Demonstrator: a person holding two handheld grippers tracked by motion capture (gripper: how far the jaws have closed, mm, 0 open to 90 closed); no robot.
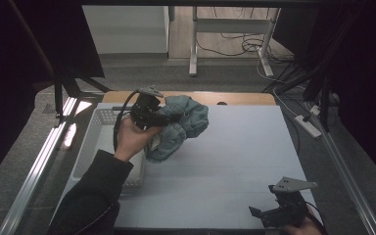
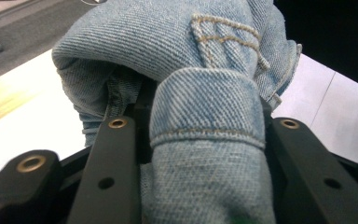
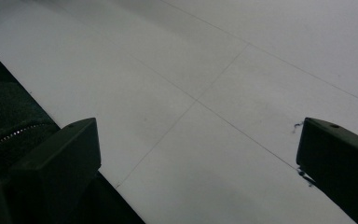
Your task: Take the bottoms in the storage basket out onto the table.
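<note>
Basket (image 1: pixel 89 147), white, far left; my left gripper (image 1: pixel 164 119) clenched on denim garment (image 1: pixel 186 125), lifted beside basket (soft, floppy, fairly heavy, I judge; best gripped at stitched hem); my right gripper (image 1: pixel 264 213) spread wide, empty, over table (image 1: pixel 235 156)

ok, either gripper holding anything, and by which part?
The left gripper is shut on the denim garment, clamping a folded, hemmed band of it. The right gripper is open above the table.

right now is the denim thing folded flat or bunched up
Bunched up. The denim garment hangs in a crumpled wad from the left gripper, whose fingers pinch a thick fold.
</note>
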